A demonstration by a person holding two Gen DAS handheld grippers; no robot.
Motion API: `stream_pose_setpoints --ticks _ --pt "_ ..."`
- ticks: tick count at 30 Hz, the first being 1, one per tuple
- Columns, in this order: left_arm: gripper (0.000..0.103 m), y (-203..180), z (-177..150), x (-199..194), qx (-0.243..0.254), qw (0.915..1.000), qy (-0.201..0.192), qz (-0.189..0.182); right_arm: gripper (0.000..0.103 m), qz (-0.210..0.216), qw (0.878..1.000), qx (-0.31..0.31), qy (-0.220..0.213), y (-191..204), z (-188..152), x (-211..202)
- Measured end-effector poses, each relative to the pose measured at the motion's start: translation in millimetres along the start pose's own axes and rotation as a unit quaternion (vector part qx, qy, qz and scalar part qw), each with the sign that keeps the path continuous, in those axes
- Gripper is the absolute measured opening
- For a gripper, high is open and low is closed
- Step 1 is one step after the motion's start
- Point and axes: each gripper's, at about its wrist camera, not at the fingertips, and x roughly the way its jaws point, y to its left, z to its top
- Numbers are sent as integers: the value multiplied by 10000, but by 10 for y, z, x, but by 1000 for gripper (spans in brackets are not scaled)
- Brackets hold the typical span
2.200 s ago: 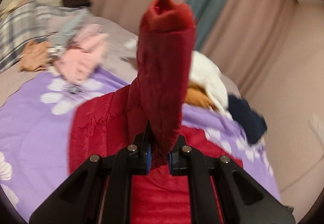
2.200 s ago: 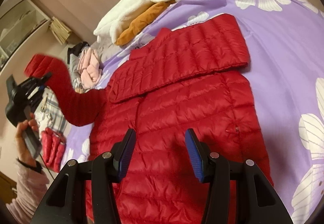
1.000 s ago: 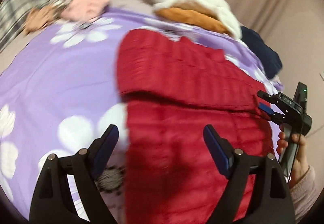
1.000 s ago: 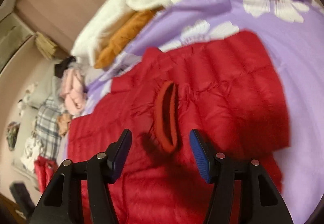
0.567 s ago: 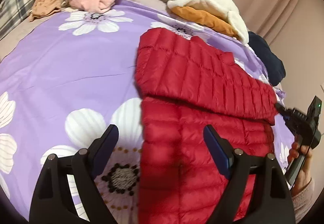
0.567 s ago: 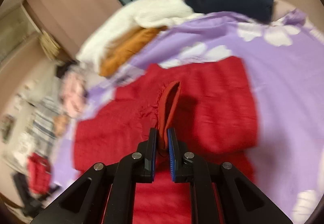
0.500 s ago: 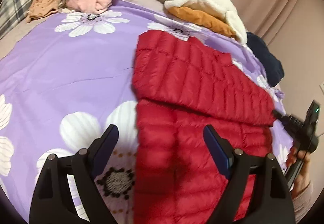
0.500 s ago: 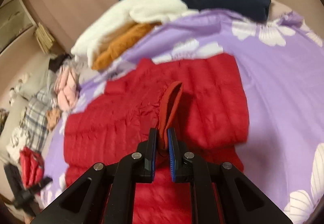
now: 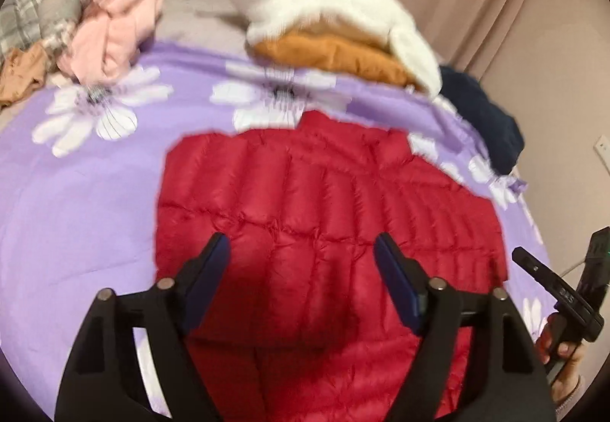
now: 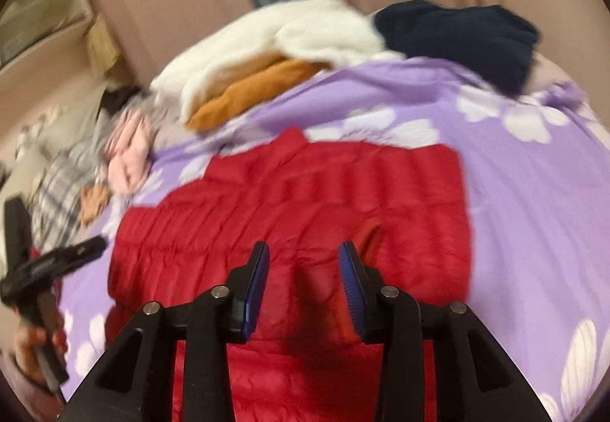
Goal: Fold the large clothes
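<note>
With both sleeves folded across the jacket (image 9: 328, 216) lying mid-bed (image 9: 76, 200), the right gripper (image 10: 304, 261) is just opening off the cuff (image 10: 368, 237) at 2 o'clock while the left gripper (image 9: 301, 250), empty, is narrowing above it, likely heading for the hem at 6 o'clock.

Both views are smeared by motion blur. In the left wrist view the lower part of the red down jacket (image 9: 328, 216) is cut off by the bottom edge and partly hidden behind the left gripper (image 9: 301, 269). At four o'clock only part of the right gripper (image 9: 560, 292) and of the hand (image 9: 564, 357) holding it is shown before the rim. In the right wrist view the jacket's hem is likewise cut off at six o'clock. At ten o'clock the pile of clothes (image 10: 126, 147) is too blurred for its pieces to be told apart. The shelf (image 10: 42, 10) at the upper left is clipped by the rim, and its contents cannot be made out.
</note>
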Motion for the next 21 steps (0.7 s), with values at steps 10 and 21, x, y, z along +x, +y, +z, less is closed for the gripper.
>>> stream_pose_setpoints --ticks 10,21 --pt "74 315 -220 644 -210 9964 766 288 40 -570 9949 -233 795 -117 -198 585" --pt "76 293 -186 334 -452 9959 734 267 43 -347 9962 48 799 -150 -178 357"
